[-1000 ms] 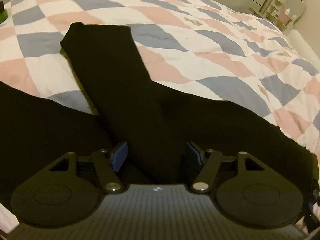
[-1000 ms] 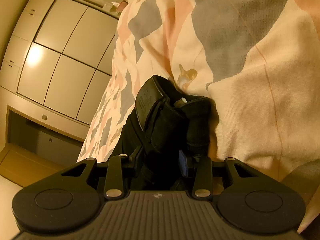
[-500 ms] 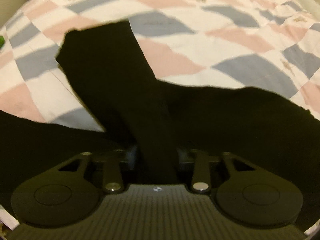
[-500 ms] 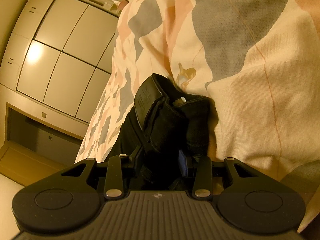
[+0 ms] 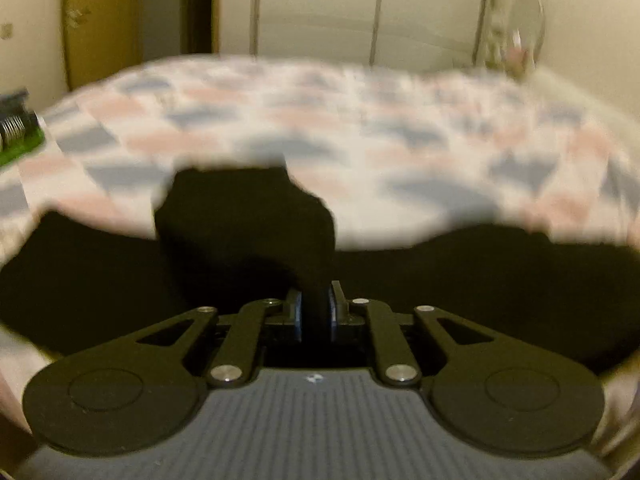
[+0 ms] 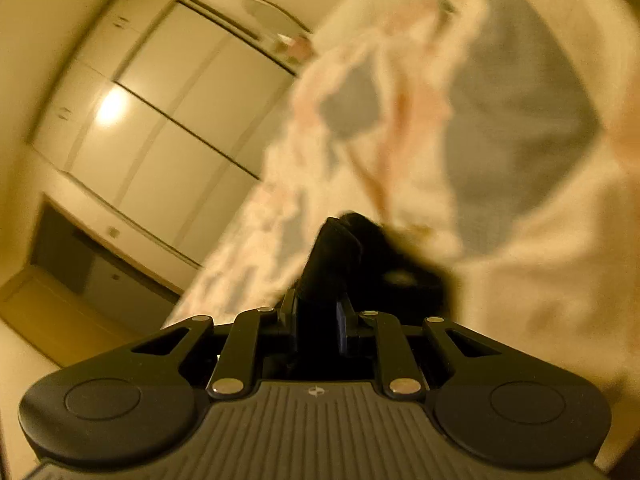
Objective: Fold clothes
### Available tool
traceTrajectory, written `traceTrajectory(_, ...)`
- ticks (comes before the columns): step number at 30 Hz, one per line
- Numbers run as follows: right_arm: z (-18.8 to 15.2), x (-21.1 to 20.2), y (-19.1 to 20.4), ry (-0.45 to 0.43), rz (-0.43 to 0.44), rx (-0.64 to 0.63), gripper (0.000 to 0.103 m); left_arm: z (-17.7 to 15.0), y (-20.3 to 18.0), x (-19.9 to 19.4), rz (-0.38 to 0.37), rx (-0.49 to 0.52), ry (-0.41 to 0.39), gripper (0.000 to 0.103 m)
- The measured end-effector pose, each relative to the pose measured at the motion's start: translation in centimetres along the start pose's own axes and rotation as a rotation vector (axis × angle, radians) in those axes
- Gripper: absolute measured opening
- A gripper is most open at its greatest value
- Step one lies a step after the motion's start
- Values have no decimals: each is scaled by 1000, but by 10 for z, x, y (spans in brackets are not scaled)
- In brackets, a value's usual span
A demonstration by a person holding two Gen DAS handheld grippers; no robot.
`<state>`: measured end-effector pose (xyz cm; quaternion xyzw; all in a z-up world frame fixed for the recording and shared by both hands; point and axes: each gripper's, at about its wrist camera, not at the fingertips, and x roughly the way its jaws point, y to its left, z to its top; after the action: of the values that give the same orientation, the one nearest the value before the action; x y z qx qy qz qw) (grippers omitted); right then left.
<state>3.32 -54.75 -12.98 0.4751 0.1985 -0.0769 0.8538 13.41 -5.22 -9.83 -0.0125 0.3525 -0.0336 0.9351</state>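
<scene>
A black, soft fabric garment (image 5: 244, 220) lies spread across the checked quilt's (image 5: 400, 128) near edge, one strip raised.

A black garment (image 5: 244, 216) is seen on a quilt (image 5: 400, 152) checked in pink, grey-blue and white; a green object (image 5: 20, 148) at nine o'clock; cream cabinet doors (image 6: 168, 120).

We find the bedspread (image 5: 400, 184) smeared by motion blur in both views, its pattern unreadable. The black garment (image 5: 244, 220) shows no folds or seams and is cut off by the frame sides. Its fabric hides the inner faces of the fingers (image 5: 297, 312).
</scene>
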Motion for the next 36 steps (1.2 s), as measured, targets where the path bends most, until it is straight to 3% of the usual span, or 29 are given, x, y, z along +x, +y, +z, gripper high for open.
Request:
traceTrajectory(2, -8, 5, -17, 28, -48, 34, 16, -22, -2, 18, 21, 1, 47, 11)
traceTrajectory(9, -13, -18, 0, -44, 2, -41, 15, -18, 1, 3, 24, -27, -38, 12)
traceTrajectory(10, -17, -17, 0, -39, -22, -58, 15, -21, 1, 7, 36, -15, -17, 19)
traceTrajectory(13, -27, -7, -16, 22, -109, -47, 15, -32, 2, 17, 66, 12, 37, 24)
traceTrajectory(14, -28, -8, -20, 30, -104, -19, 18, -30, 4, 10, 58, 4, 27, 26)
traceTrajectory(15, -28, -15, -18, 22, -95, -1, 32, -29, 6, 2, 52, -3, 17, 31)
traceTrajectory(17, -29, -34, -5, -26, -107, -34, 46, -28, 13, -13, 43, -4, -4, 35)
traceTrajectory(20, -43, -54, 21, -38, -26, -102, 46, -29, 29, -33, 64, -17, -42, 34)
traceTrajectory(23, -75, -46, 41, 69, 108, -150, 45, -34, 55, -42, 84, -90, -25, 32)
traceTrajectory(27, -126, -14, 65, 229, 196, -170, 34, -40, 92, -56, 96, -171, -12, 30)
traceTrajectory(31, -168, 9, 93, 327, 263, -165, 34, -34, 132, -59, 106, -230, 5, 30)
traceTrajectory(36, -208, 44, 134, 439, 253, -188, 34, -18, 165, -39, 112, -230, 97, 29)
